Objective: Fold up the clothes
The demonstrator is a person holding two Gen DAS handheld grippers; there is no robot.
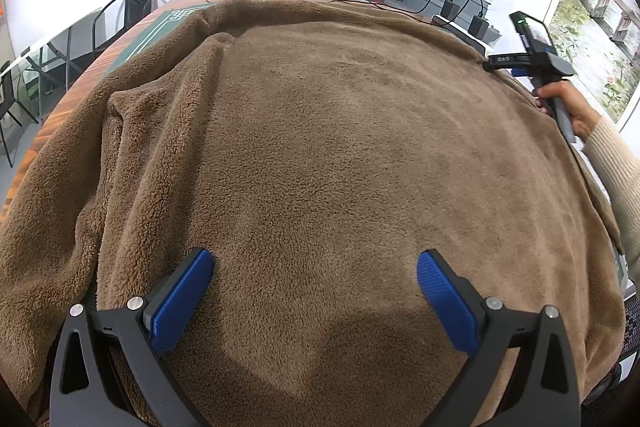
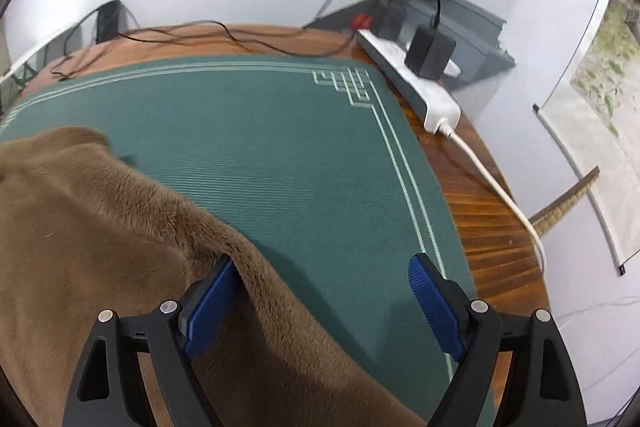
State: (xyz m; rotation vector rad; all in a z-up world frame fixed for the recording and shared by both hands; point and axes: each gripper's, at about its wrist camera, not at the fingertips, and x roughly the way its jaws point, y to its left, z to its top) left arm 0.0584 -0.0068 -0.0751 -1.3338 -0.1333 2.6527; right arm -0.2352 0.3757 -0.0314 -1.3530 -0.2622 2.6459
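A large brown fleece garment (image 1: 320, 131) lies spread over the table and fills most of the left wrist view, with a rumpled fold along its left side. My left gripper (image 1: 316, 259) hovers just above its near part, jaws wide open and nothing between them. In the right wrist view the garment's far right edge (image 2: 120, 227) lies on a green mat (image 2: 300, 155). My right gripper (image 2: 324, 267) is open at that edge: the fleece drapes over its left finger (image 2: 212, 303), while the right finger (image 2: 434, 303) stands over bare mat. The left wrist view also shows the right gripper (image 1: 496, 61), held by a hand (image 1: 568, 103).
A white power strip (image 2: 412, 79) with black adapters (image 2: 430, 53) and its cable (image 2: 500, 187) lies on the wooden table rim (image 2: 492, 227) at the far right. Thin black wires (image 2: 200, 31) run along the far edge. Dark chairs (image 1: 124, 11) stand beyond the table on the left.
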